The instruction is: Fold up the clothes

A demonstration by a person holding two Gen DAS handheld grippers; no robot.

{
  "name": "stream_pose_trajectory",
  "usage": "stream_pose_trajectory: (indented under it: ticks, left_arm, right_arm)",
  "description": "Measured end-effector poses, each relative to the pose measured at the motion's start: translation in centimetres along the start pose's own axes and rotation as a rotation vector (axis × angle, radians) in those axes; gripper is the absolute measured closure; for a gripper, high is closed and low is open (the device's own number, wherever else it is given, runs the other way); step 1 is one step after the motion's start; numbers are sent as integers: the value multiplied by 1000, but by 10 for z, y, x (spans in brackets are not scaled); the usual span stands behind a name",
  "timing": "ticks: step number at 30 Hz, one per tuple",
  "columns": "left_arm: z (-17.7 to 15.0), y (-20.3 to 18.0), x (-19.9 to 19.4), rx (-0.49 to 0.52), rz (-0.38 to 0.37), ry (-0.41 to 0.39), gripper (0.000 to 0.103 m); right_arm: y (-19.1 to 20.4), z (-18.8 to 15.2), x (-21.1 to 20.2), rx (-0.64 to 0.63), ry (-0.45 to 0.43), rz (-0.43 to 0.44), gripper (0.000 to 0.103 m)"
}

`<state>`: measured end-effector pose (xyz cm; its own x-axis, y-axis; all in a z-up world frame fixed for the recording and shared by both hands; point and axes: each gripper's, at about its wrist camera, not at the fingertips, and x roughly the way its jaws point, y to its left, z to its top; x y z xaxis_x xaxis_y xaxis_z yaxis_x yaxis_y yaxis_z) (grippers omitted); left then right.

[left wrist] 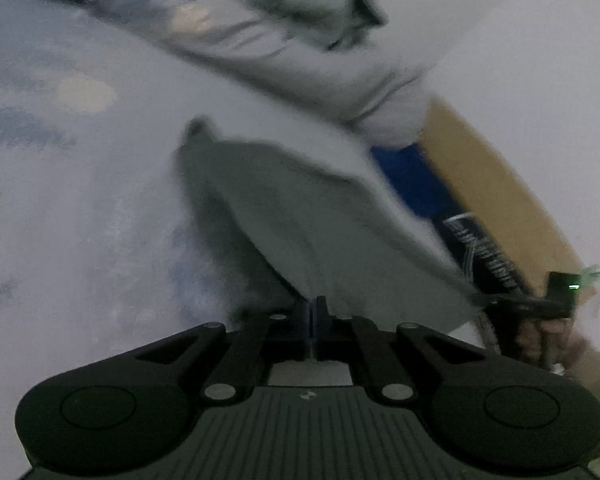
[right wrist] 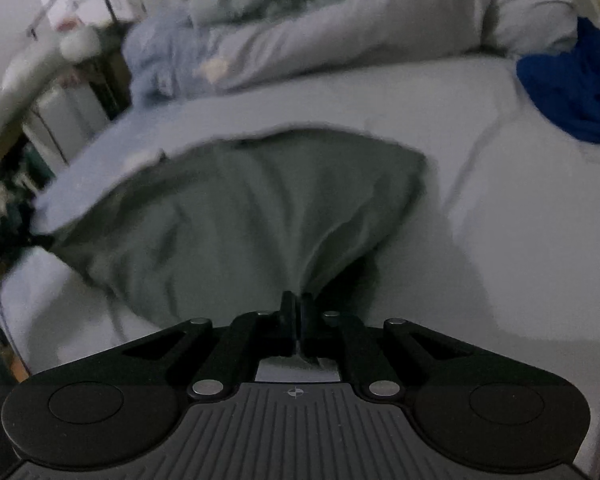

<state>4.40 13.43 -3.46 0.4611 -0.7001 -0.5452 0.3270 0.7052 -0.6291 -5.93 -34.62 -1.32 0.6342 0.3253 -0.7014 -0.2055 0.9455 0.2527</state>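
Both grippers are closed on the green cloth (right wrist: 236,216). The left gripper (left wrist: 311,312) pinches one edge and the right gripper (right wrist: 297,308) pinches another. The cloth spreads ahead of the fingers over the pale bed sheet (right wrist: 480,168). A blue garment (right wrist: 572,92) lies far right.

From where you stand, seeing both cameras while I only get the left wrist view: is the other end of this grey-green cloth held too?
Observer: Yes. The right gripper has its jaws shut on a bunched edge of the grey-green cloth.
Operator: What lies beyond it? My picture is blurry.
Observer: A long pale grey pillow lies across the far side of the bed sheet.
Operator: I see a strip of blue. What is that?
Observer: A crumpled blue garment, lying on the sheet at the right.
Operator: Anything beside the bed?
Observer: At the left edge there is clutter, too dim and blurred to name.
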Motion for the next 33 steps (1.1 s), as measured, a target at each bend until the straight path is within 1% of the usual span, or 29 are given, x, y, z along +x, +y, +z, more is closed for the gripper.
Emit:
stream_pose_trajectory:
  ticks: [2, 3, 5, 6, 7, 8, 9, 10, 11, 12, 13, 15, 16, 18, 20, 22, 23, 24, 26, 27, 28, 29, 30, 31, 33]
  left_arm:
    - [-8, 13, 3, -28, 50, 16, 98]
    - [-10, 17, 4, -37, 71, 21, 98]
    - [-11, 23, 3, -54, 105, 23, 97]
    - [-11, 24, 2, -64, 118, 20, 94]
    - [-8, 24, -1, -71, 131, 3, 86]
    - [-4, 23, -6, -77, 145, -18, 83]
    - [1, 20, -11, -83, 147, -53, 75]
    - [7, 17, -16, -86, 139, -95, 62]
    - [13, 13, -20, -84, 132, -135, 54]
    - [20, 8, -21, -74, 123, -171, 41]
    - [27, 2, -22, -61, 114, -206, 31]
    - [42, -5, -11, -30, 78, -246, 28]
    - [49, -9, 1, -13, 73, -240, 28]
    - [61, -16, 27, 25, 73, -222, 28]
    - [68, -13, 50, 50, 98, -198, 28]
    - [70, -6, 63, 49, 137, -169, 29]
    - [68, -3, 70, 53, 160, -153, 30]
    - [67, 0, 76, 57, 183, -136, 34]
    - [58, 5, 80, 45, 192, -111, 41]
    - [54, 7, 81, 38, 195, -99, 52]
    - [50, 6, 83, 54, 207, -79, 58]
    - [48, 5, 85, 80, 242, -50, 62]
    - [47, 6, 85, 90, 257, -39, 69]
    - [46, 7, 84, 97, 266, -33, 76]
    - [44, 14, 79, 70, 260, -39, 77]
  right_arm:
    - [-5, -12, 10, 0, 59, -24, 100]
    - [-6, -15, 13, -3, 85, -19, 100]
    - [-7, -17, 15, -8, 117, -39, 99]
    - [-7, -17, 16, -11, 133, -49, 98]
    - [-7, -13, 13, -12, 127, -63, 95]
    - [-6, -10, 8, -14, 119, -77, 94]
    - [-5, -4, 3, -15, 103, -89, 88]
    - [-2, 7, -1, -20, 76, -111, 80]
    - [1, 17, -6, -26, 49, -132, 78]
    - [4, 28, -11, -31, 21, -154, 73]
    - [8, 37, -11, -34, -5, -154, 68]
    - [29, 61, 0, -57, -48, -136, 63]
    - [37, 71, 11, -62, -60, -122, 62]
    - [62, 90, 43, -82, -83, -63, 59]
    - [85, 106, 79, -107, -98, -26, 58]
    - [104, 121, 120, -106, -78, 8, 57]
    - [114, 128, 141, -106, -67, 25, 57]
    - [121, 132, 158, -103, -52, 33, 57]
    - [137, 136, 192, -134, -10, 50, 58]
    - [142, 135, 206, -143, 2, 44, 58]
    - [147, 136, 217, -142, 11, 46, 65]
    - [153, 135, 228, -149, 19, 55, 71]
    - [159, 135, 240, -165, 27, 48, 85]
    - [165, 135, 248, -180, 33, 29, 93]
    - [177, 136, 265, -200, 32, 4, 101]
